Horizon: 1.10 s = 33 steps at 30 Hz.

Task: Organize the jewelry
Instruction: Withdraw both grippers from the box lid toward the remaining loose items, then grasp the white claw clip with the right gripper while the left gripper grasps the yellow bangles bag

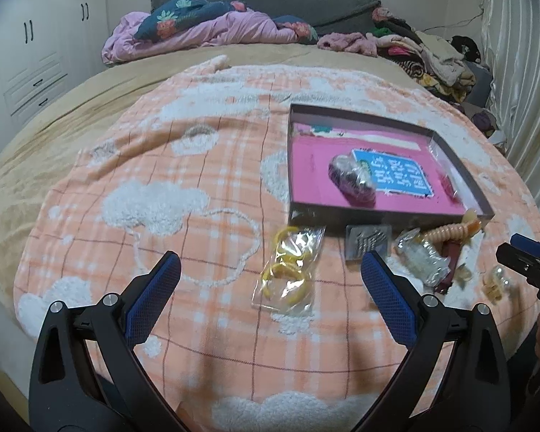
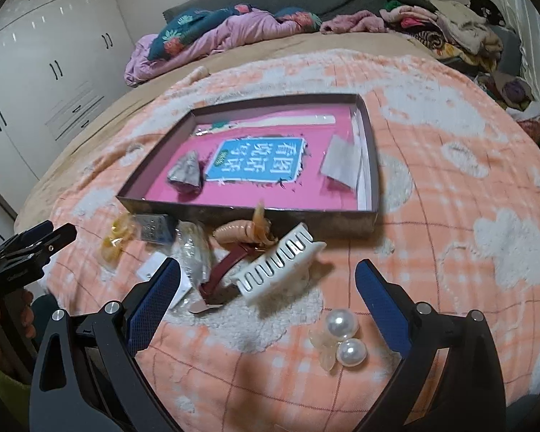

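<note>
Both claws hover spread and empty above the orange checked blanket (image 1: pixel 205 187) on the bed. Left claw (image 1: pixel 270 273) points at a clear bag of yellow rings (image 1: pixel 288 273); beyond it lies a small card of what may be hair pins (image 1: pixel 367 243), blurred. Right claw (image 2: pixel 266 279) sits over a white comb clip (image 2: pixel 280 266), a dark red strap (image 2: pixel 221 270) and a pearl clip (image 2: pixel 340 342). Behind them the shallow box (image 2: pixel 248 217), pink inside, holds a wrapped bundle (image 2: pixel 187 172).
</note>
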Tool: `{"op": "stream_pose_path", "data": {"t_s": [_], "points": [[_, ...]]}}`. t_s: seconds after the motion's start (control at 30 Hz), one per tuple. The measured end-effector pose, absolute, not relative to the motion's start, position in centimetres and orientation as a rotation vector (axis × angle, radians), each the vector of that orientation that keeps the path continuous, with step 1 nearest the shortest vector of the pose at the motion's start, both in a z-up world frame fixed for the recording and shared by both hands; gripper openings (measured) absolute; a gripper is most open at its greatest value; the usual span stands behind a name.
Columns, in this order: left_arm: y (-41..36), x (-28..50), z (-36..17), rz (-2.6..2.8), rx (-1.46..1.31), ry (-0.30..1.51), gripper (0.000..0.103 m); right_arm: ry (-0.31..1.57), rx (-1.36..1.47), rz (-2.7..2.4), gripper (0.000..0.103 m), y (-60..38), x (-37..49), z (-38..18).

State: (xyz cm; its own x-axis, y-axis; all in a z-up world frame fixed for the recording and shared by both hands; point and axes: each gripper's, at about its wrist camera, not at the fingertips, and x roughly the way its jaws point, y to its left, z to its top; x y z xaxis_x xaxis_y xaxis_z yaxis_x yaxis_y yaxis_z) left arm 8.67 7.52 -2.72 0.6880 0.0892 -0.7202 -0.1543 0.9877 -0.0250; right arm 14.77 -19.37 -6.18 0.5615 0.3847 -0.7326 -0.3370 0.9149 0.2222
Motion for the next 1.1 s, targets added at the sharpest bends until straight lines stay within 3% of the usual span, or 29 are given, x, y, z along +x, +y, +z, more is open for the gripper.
{"op": "stream_pose_path", "data": {"t_s": [0.1,0.2,0.47,0.7,1.1], "points": [[7.6,8.8,-3.6,0.141,-0.081,0.815,0.094,0.89,0.072,0.415,0.095,-19.5,15.2,-7.1],[7.4,8.9,-4.2,0.131,-0.082,0.81,0.094,0.916,0.085,0.406,0.086,-19.6,15.8,-8.0],[6.6,9.5,-6.0,0.113,-0.07,0.837,0.094,0.965,0.169,0.412,0.073,-20.0,17.5,-9.7],[6.8,10.1,-6.9,0.121,-0.071,0.841,0.094,0.992,0.271,0.458,0.044,-20.3,18.8,-10.7],[6.2,12.2,-8.1,0.129,-0.038,0.851,0.093,0.894,0.238,0.451,0.029,-22.4,17.3,-8.8]]}}
